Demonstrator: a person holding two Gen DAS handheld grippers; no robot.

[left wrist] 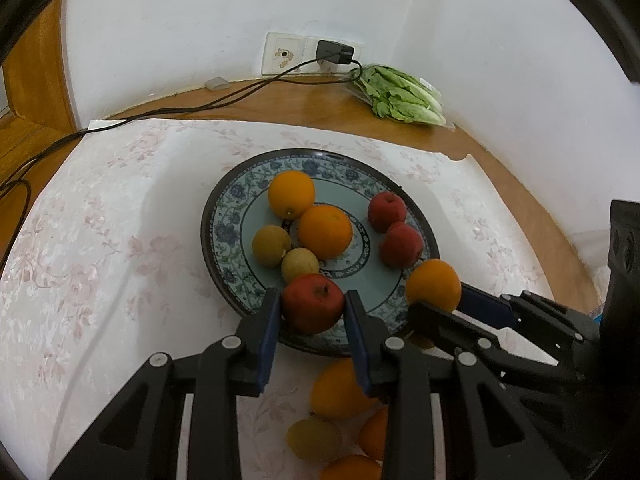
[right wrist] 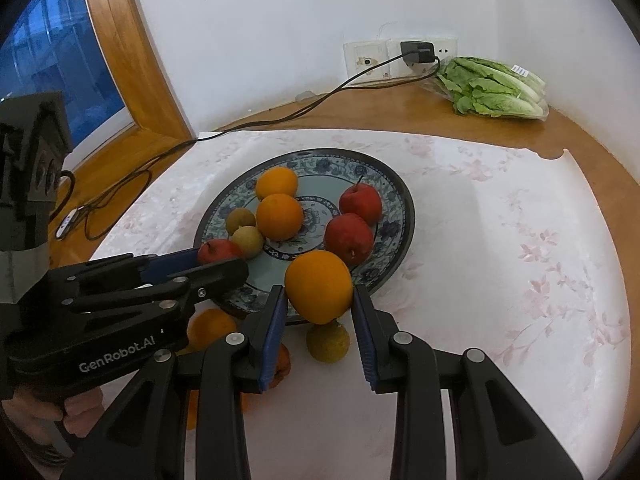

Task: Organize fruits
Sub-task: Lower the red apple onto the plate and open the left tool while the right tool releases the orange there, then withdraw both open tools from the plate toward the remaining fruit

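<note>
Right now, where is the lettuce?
The bagged lettuce lies on the bare wooden table in the far right corner against the wall, beside the wall socket, beyond the plate.

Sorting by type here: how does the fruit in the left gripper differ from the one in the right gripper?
The left gripper holds a dark red apple with a visible stem pit; the right gripper holds a smooth, larger-looking orange. Both are round, gripped between blue pads at the near rim of the blue floral plate.

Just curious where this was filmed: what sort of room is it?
Probably a home, at a dining or kitchen table in a corner. A floral cloth covers the wooden table, bagged lettuce lies by the wall, and a charger is plugged in.
</note>
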